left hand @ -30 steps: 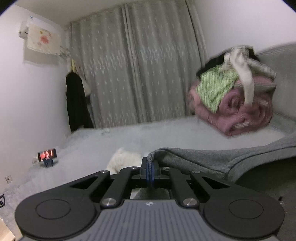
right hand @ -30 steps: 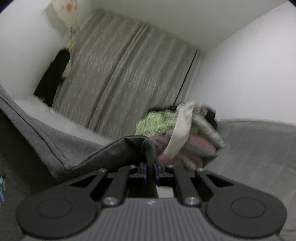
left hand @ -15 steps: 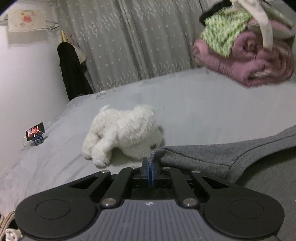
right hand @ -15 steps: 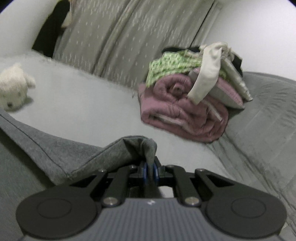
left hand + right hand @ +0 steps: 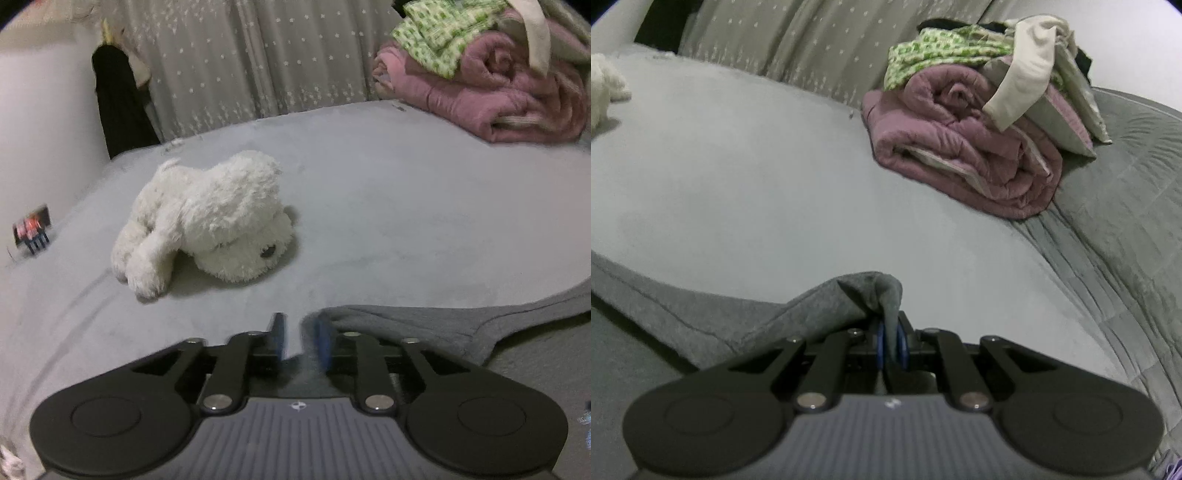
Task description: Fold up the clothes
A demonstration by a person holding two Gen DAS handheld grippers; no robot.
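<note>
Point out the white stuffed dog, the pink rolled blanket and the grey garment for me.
white stuffed dog [image 5: 218,210], left wrist view, on its back.
pink rolled blanket [image 5: 960,147], right wrist view, on the rolled end.
grey garment [image 5: 820,306], right wrist view, on the bunched corner.

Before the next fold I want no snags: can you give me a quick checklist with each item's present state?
1. Left gripper let go of the grey knit garment: ok, jaws apart.
2. Right gripper clamped on the garment's corner: ok.
3. Garment lying on the grey bed cover: ok.
4. White plush dog apart from the garment: ok.
5. Rolled pink blanket pile apart from the garment: ok.
6. Garment flat, unwrinkled: cannot tell.
</note>
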